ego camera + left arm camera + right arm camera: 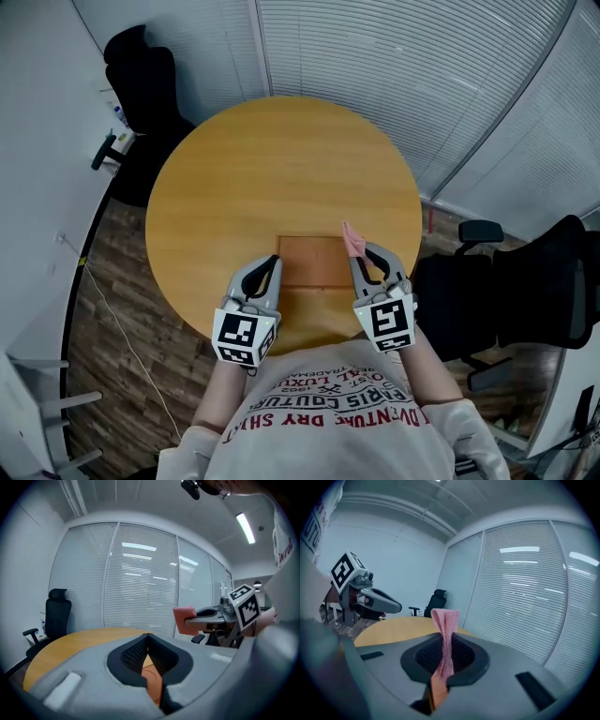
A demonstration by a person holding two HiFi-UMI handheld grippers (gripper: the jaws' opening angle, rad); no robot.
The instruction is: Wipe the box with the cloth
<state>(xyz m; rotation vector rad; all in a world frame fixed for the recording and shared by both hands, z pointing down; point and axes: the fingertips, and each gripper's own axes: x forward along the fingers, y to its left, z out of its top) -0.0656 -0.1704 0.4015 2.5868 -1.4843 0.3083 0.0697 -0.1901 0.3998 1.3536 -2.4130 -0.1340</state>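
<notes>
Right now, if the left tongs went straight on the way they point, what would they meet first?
Probably nothing near: the left tongs point over the table towards the blinds, though depth is unclear.

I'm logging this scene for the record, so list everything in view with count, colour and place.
table: one, light wood, round, centre.
box: one, brown, flat on the table near its front edge.
cloth: one, pink, sticking up past the right tongs' tips.
office chairs: at least two, black, one far left, another right of the table.
blinds: white, on the walls beyond the table.
cable: one, white, on the wood floor at left.
shirt: one, white with red print, bottom.
left tongs: grey, shut, empty, by the box's left edge.
right tongs: grey, shut on the cloth, by the box's right edge.
</notes>
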